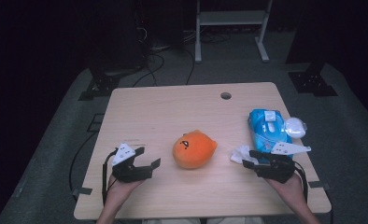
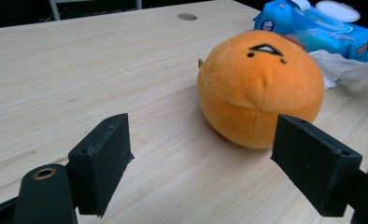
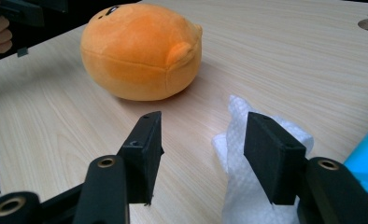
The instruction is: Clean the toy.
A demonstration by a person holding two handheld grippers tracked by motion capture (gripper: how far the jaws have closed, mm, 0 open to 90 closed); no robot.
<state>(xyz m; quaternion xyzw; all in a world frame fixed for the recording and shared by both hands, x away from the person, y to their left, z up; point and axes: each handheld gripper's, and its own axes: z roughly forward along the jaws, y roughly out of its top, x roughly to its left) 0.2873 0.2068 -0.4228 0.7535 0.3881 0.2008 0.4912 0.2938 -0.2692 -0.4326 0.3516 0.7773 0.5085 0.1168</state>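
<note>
My left gripper (image 1: pixel 146 157) stood with jaws apart, empty, left of the orange plush (image 1: pixel 194 149). My right gripper (image 1: pixel 249 158) gaped right of the plush, over the white tissue (image 1: pixel 240 153), not gripping it.

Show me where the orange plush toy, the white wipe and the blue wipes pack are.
orange plush toy (image 1: pixel 194 149), high view, middle of its body.
white wipe (image 3: pixel 240 154), right gripper view, crumpled sheet between the jaws.
blue wipes pack (image 1: pixel 266 130), high view, top face.

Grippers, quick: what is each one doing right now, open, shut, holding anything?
Left gripper: open, empty, facing the orange plush toy.
Right gripper: open, holding nothing, jaws at the white wipe on the table.
</note>
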